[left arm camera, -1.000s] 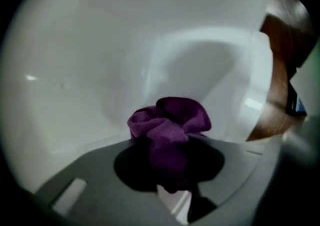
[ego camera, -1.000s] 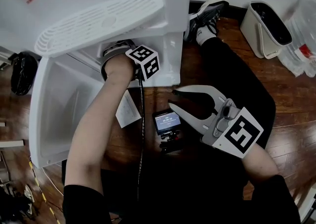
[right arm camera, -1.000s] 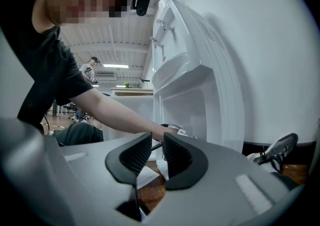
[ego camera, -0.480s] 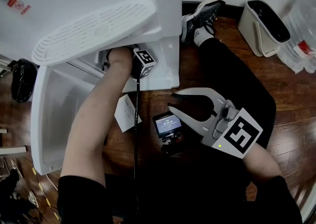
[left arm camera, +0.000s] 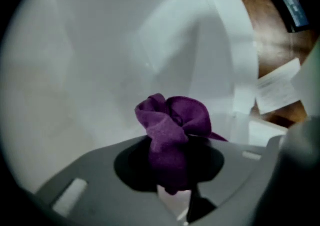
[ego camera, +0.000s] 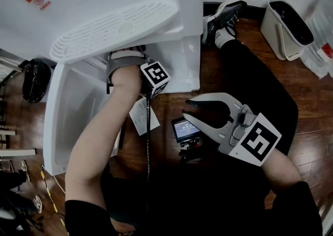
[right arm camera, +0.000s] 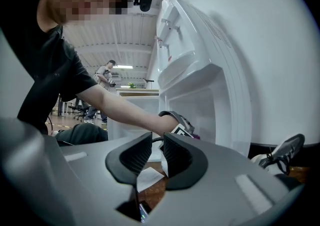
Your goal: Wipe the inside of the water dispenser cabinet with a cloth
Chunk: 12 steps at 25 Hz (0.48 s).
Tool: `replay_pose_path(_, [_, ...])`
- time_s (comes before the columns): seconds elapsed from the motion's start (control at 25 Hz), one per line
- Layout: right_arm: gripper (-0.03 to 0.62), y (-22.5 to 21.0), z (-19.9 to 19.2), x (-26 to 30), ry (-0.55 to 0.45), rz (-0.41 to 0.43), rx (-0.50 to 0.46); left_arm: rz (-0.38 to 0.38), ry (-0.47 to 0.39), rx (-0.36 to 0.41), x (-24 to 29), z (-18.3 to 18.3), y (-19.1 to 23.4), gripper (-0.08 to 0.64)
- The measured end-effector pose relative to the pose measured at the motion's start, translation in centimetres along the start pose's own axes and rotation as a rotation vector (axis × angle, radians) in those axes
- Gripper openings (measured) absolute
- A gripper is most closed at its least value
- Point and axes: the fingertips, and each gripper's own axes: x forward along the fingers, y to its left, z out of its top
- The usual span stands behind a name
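One change: left gripper [left arm camera: 170, 170], clamped on cloth [left arm camera: 172, 120], rolled and shifted inside cabinet [left arm camera: 100, 45], so wipe reckoned underway. Right gripper [right arm camera: 152, 152] slightly parted, empty.

Purple cloth [left arm camera: 170, 125], centre of the left gripper view: soft fabric, matt, with a fine nap.
White water dispenser cabinet [left arm camera: 100, 70], inner walls: smooth moulded plastic, low sheen.
White slotted drip grille [ego camera: 114, 29], upper left of the head view: the same smooth plastic, moulded in ribs.
Right gripper [ego camera: 186, 109]: light grey matt plastic body; black pads [right arm camera: 131, 156], finely ribbed and rubber-like.
Brown plank floor [ego camera: 312, 104], right edge of the head view: wood, glossy.
White sheet [ego camera: 141, 116]: paper, matt.
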Motion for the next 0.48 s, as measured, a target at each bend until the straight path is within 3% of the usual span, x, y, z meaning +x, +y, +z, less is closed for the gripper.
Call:
replay_pose_path(0.08, [0.069,0.1,-0.3,0.1,0.012,0.003,-0.004,0.07,0.039,-0.011,0.3,-0.9,2.5,0.144])
replay_pose_path(0.2, [0.069,-0.2,-0.6,-0.1,0.015,-0.007,-0.004,0.117,0.091,0.035,1.0,-0.8,5.2,0.147])
replay_pose_path(0.32, [0.069,-0.7,-0.2,-0.5,-0.009,-0.025,0.013,0.109,0.123,0.065,0.9,-1.0,5.3,0.146])
replay_pose_path(0.4, [0.069,-0.9,0.2,-0.7,-0.023,-0.031,0.027,0.049,0.087,-0.003,-0.3,-1.5,3.7,0.146])
replay_pose_path(0.48, [0.068,-0.7,0.6,-0.9,-0.032,-0.021,0.027,0.001,0.004,-0.17,-2.0,-2.1,2.3,0.146])
